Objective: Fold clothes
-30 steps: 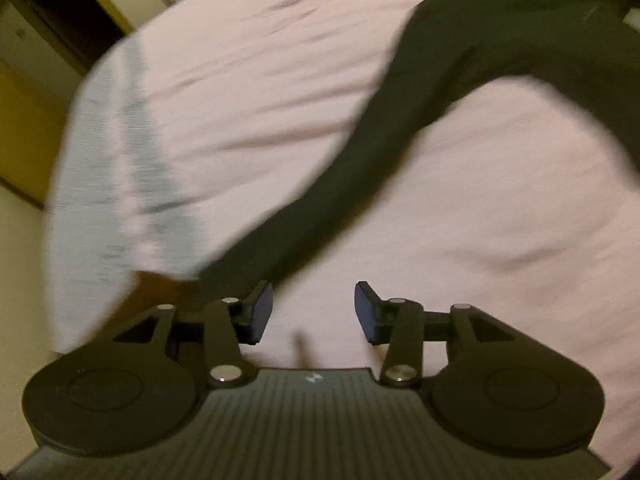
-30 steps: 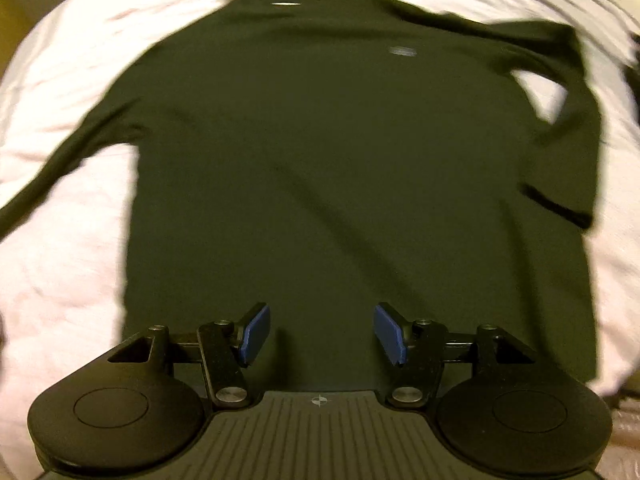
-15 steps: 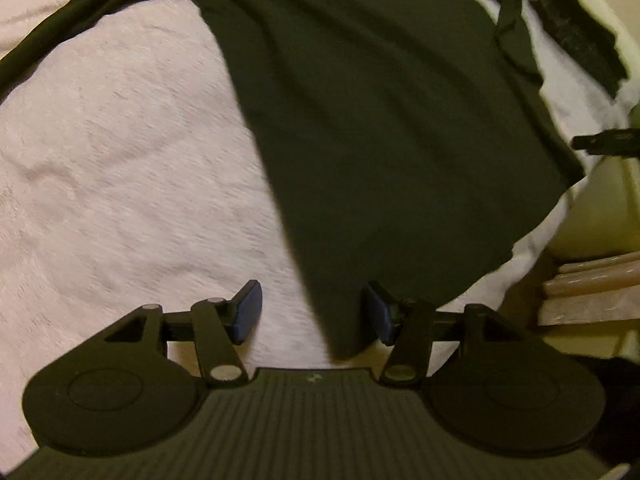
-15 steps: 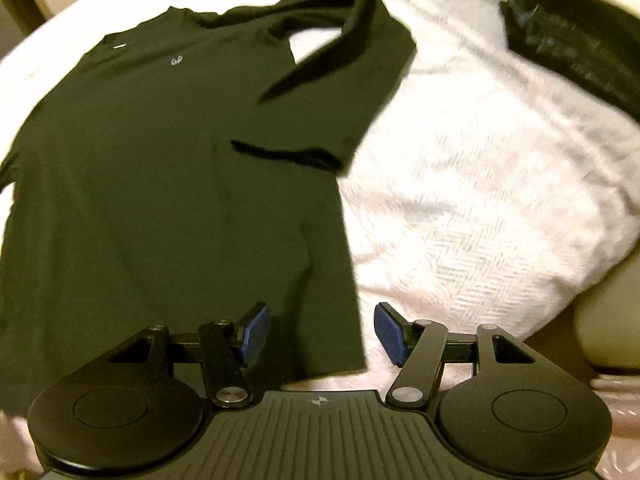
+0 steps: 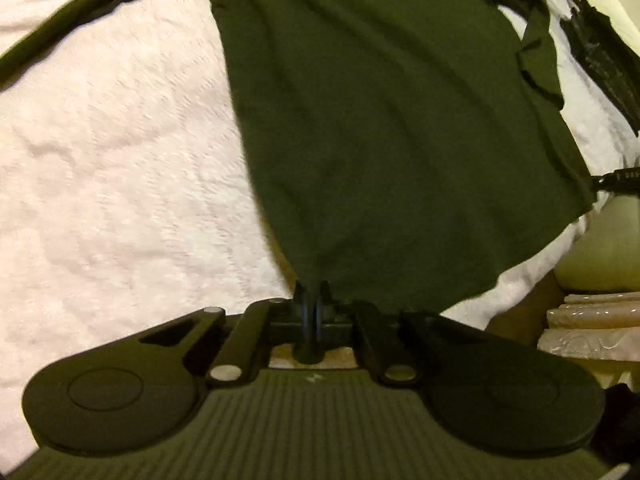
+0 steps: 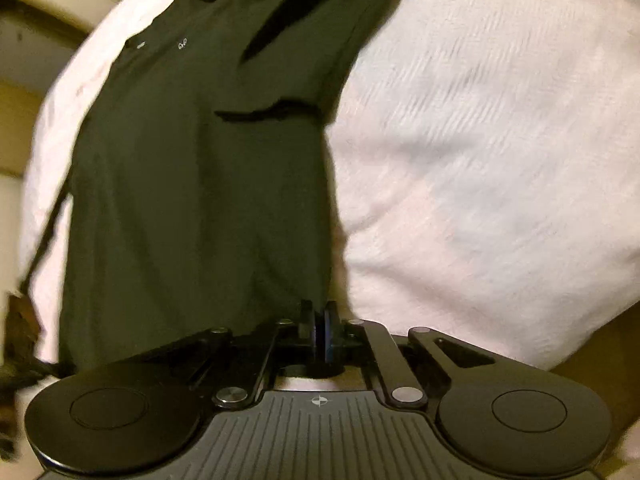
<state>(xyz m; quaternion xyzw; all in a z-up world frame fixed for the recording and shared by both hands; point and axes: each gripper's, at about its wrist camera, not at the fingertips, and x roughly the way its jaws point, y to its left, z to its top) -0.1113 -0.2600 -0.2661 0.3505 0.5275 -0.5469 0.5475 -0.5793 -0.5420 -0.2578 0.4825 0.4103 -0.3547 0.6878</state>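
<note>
Both tongs clamped on the hem of the dark green shirt [image 5: 384, 128]: left gripper [image 5: 311, 300] pinching its near left corner, right gripper [image 6: 319, 320] pinching its near right corner. Garment spread flat on the pale bedspread [image 5: 120, 168], stretching straight ahead of both tongs, long axis running away from the fingers toward the collar at the far end. Right sleeve [image 6: 288, 52] already doubled over the chest. Equally near for either hand; hem likely meant to travel forward, toward the collar.
</note>
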